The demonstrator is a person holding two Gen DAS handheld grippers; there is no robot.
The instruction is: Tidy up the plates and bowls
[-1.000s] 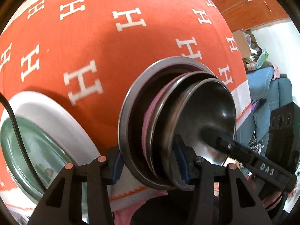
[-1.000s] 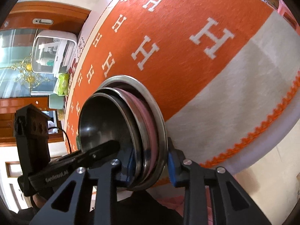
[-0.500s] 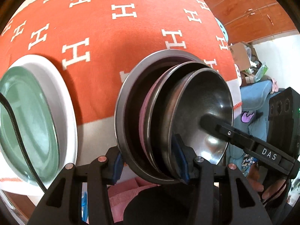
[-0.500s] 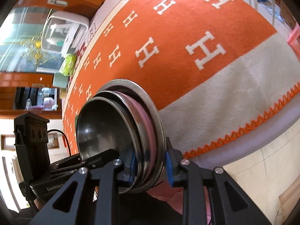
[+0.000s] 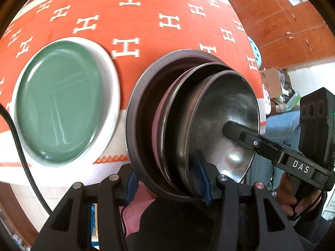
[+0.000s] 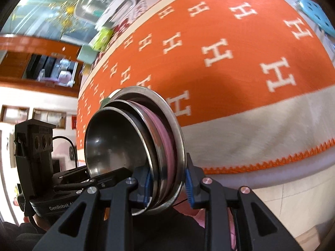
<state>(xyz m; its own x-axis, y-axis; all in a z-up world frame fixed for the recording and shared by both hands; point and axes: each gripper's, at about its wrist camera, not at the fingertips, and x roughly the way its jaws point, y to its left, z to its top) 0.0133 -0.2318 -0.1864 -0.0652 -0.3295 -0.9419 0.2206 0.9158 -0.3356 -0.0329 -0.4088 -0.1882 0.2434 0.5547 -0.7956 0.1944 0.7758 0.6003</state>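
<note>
Left wrist view shows the table (image 5: 146, 10) under an orange cloth (image 5: 129, 27) with white H letters, which fills the upper half of the frame; the cloth has a pale border with orange zigzag stitching along its near edge. On the left side of this frame a green plate (image 5: 58, 102) lies inside a bigger white plate (image 5: 112, 79), both flat on the cloth.

At the centre is a stack of dishes (image 5: 188, 125), held on its edge: a wide metal plate at the back, a pink rim inside it, then a metal plate and a metal bowl (image 5: 226, 121) in front. The left gripper (image 5: 167, 183) is clamped on the lower rim of this stack, with blue pads on both sides. The right gripper (image 6: 167, 183) is clamped on the same stack from the opposite side; in the left wrist view one of its fingers lies inside the bowl.

In the right wrist view the stack is at lower centre, off the cloth.
</note>
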